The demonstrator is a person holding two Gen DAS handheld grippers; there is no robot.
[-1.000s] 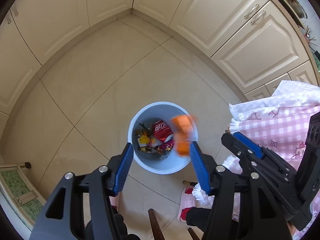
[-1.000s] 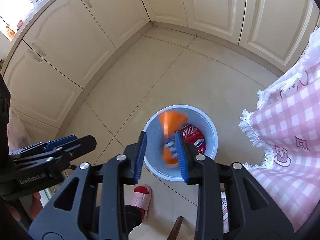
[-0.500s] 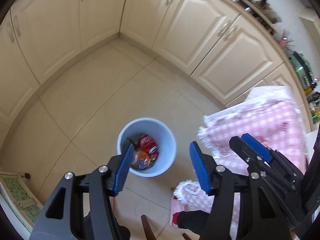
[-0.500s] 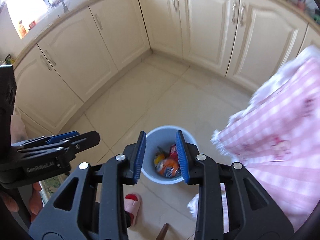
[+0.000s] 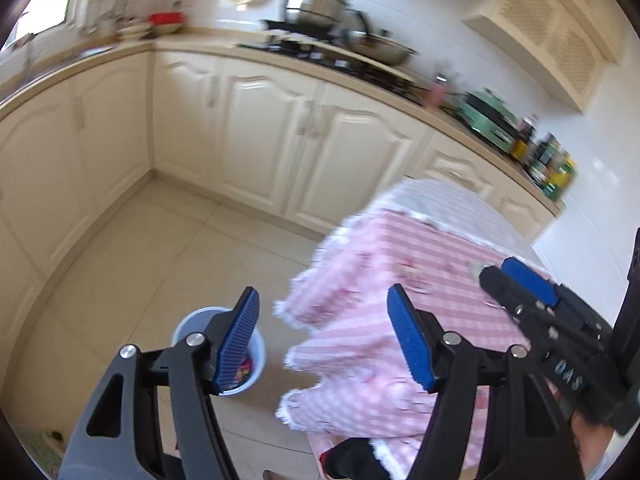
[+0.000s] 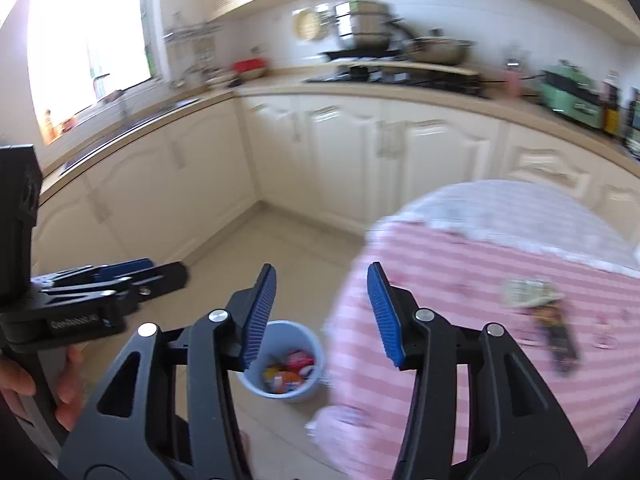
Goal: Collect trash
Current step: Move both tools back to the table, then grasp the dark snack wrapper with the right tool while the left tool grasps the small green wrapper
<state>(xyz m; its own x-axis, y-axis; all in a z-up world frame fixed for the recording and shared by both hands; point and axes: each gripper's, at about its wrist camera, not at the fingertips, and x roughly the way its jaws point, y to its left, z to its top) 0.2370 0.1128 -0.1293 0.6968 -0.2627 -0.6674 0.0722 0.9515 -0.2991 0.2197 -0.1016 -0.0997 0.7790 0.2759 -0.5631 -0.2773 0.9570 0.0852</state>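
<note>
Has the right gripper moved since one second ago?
Yes. The right gripper rose and tilted away from the blue bin, toward the pink tablecloth.

1. cream cabinets [image 5: 256,136] run in an l along the far walls, under a beige worktop [image 6: 400,90].
2. on that worktop, a black hob [image 5: 340,62] carries a tall steel pot [image 6: 362,26] with a wide pan [image 6: 438,50] just beside it.
3. right of the hob along the worktop: a green appliance [image 5: 490,118], then a cluster of dark bottles [image 5: 548,162].
4. left of the hob, a red bowl-like item [image 6: 250,68], blurred.
5. further left, a bright window [image 6: 92,36] above the worktop's side run.
6. in front of the cabinets, pale floor tiles [image 5: 160,248].
7. near the cabinets' right end, a pink checked tablecloth [image 6: 460,272] with a white fringe.
</note>
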